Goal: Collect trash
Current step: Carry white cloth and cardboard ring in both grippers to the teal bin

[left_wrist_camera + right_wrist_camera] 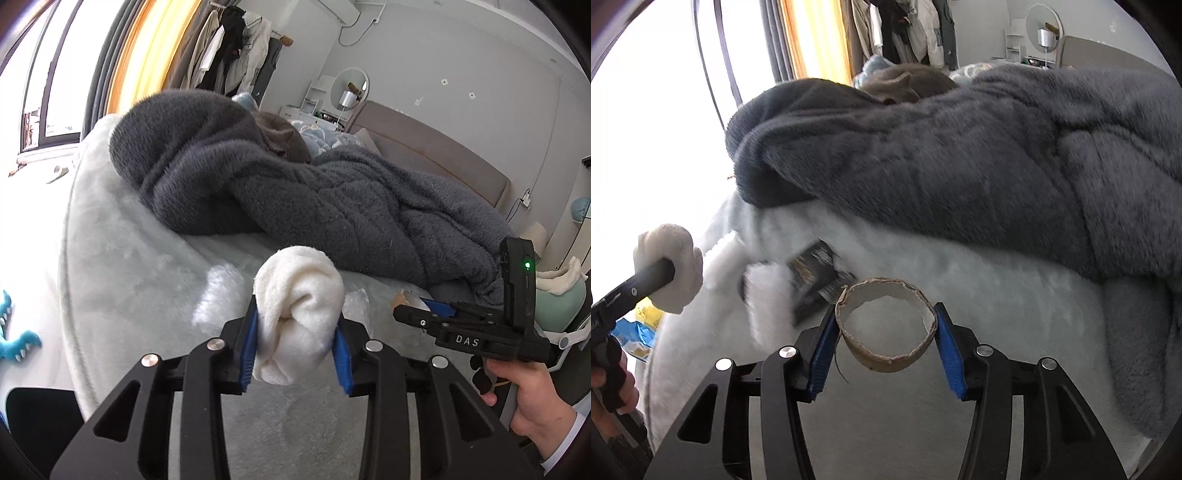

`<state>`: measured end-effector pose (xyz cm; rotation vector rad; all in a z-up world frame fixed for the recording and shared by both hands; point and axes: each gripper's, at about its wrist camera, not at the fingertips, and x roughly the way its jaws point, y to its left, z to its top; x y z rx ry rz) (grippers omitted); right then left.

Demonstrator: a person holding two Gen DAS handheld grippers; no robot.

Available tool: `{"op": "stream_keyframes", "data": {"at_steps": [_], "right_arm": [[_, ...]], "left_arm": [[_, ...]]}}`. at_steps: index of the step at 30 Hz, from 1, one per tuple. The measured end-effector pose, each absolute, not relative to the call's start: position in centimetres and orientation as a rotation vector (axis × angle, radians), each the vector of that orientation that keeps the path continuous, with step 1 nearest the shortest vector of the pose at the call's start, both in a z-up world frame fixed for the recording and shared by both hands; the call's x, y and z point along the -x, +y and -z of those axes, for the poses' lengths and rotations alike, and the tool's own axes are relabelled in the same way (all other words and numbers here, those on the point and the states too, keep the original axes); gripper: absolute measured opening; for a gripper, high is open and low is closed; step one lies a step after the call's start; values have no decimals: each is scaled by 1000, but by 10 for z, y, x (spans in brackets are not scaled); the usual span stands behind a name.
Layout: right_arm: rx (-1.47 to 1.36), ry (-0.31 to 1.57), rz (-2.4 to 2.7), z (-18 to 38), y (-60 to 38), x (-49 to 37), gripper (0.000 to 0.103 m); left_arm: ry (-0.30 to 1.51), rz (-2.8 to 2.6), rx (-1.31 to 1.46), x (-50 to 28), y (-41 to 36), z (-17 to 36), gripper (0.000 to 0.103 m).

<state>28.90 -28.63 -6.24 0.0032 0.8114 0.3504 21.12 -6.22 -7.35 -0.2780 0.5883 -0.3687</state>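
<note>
1. Left wrist view: the left tongs [295,350] pinch a rolled white cloth [299,317] above the pale bed cover [129,266], near a dark grey blanket [314,206].
2. Right wrist view: the right tongs [886,347] clamp a torn cardboard tube [888,325]; a dark wrapper [816,280] lies just behind on the bed.

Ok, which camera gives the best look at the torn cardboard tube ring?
The right wrist view: the torn brown cardboard tube ring sits centred between the right gripper's blue fingers, its open end facing the lens. The left wrist view shows only a sliver of it beyond that gripper, seen side-on.
</note>
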Motion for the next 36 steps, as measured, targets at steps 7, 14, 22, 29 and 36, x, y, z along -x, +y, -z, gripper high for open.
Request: {"op": "stream_keyframes", "data": {"at_steps": [7,14,22,29,36], "right_arm": [[4,761,-396,37,-251,-285,52],[22,727,-445,15,-214,-278,52],[41,698,-503,-6,-169,-265,52],[71,689,-573,-16,-122,-253,52],[105,701,-638,-14,-76,-243,52]], "left_arm": [[557,333,257,-197,-32,55,38],[605,258,227,-191,-3,55,38],[676,199,172,-183,22,69,38],[746,132,159,-173,52,86,38],[863,60,165,-171,85,116,38]]}}
